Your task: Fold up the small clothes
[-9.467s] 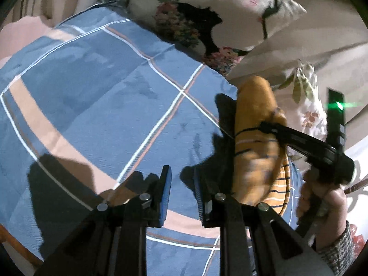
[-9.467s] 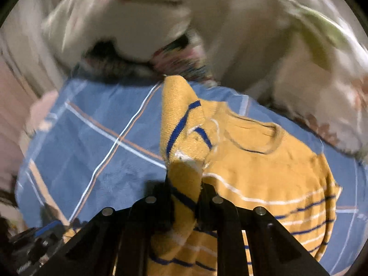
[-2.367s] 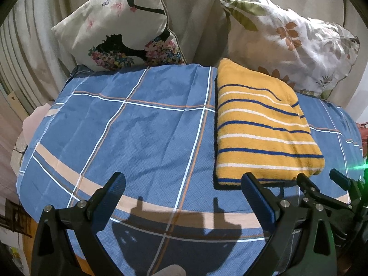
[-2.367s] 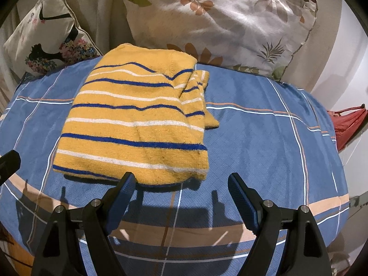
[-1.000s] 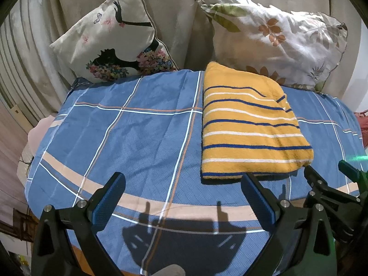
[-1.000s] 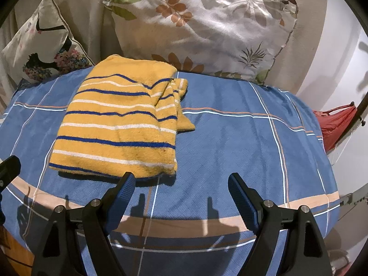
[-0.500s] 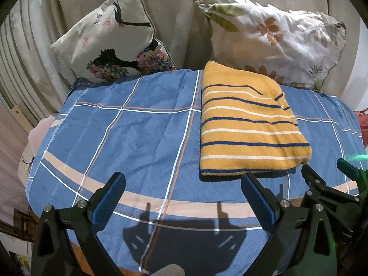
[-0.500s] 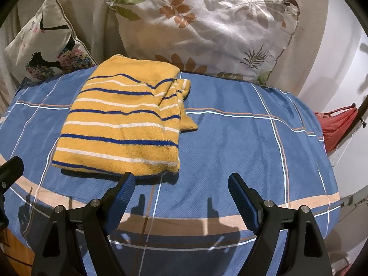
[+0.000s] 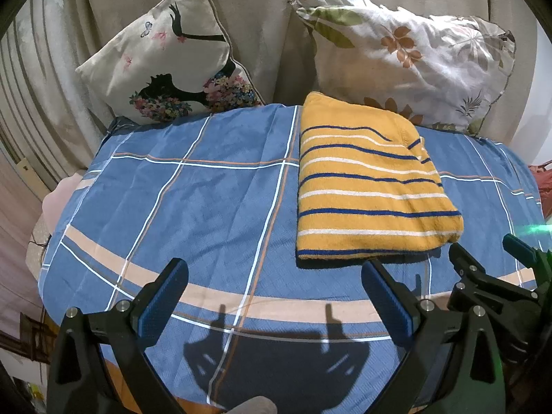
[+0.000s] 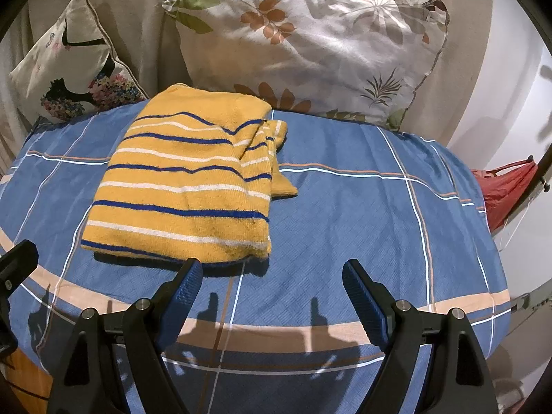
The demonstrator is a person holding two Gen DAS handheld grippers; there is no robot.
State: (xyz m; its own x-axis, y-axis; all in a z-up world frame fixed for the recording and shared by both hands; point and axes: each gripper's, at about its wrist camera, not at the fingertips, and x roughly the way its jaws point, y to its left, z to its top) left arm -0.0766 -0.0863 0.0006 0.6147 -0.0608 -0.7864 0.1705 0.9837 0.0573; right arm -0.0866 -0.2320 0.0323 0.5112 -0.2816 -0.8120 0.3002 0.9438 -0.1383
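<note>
A yellow sweater (image 9: 365, 186) with blue and white stripes lies folded into a flat rectangle on the blue plaid bedspread (image 9: 207, 200). In the right wrist view the sweater (image 10: 186, 186) lies left of centre, with a sleeve end sticking out on its right side. My left gripper (image 9: 276, 286) is open and empty, held back over the near edge of the bed, left of the sweater. My right gripper (image 10: 272, 283) is open and empty, just in front of the sweater's near right corner. Neither touches the sweater. The right gripper's tip also shows in the left wrist view (image 9: 483, 276).
Two pillows lean against the beige curtain at the back: one with a dark figure and flowers (image 9: 176, 55), one with a leaf print (image 9: 407, 55). A red bag (image 10: 503, 186) hangs beyond the bed's right edge. The bedspread (image 10: 379, 214) drops off at the near edge.
Over the last seconds both open grippers have drawn back a little from the folded sweater. Long before, the right gripper held the sweater; now it lies released and folded.
</note>
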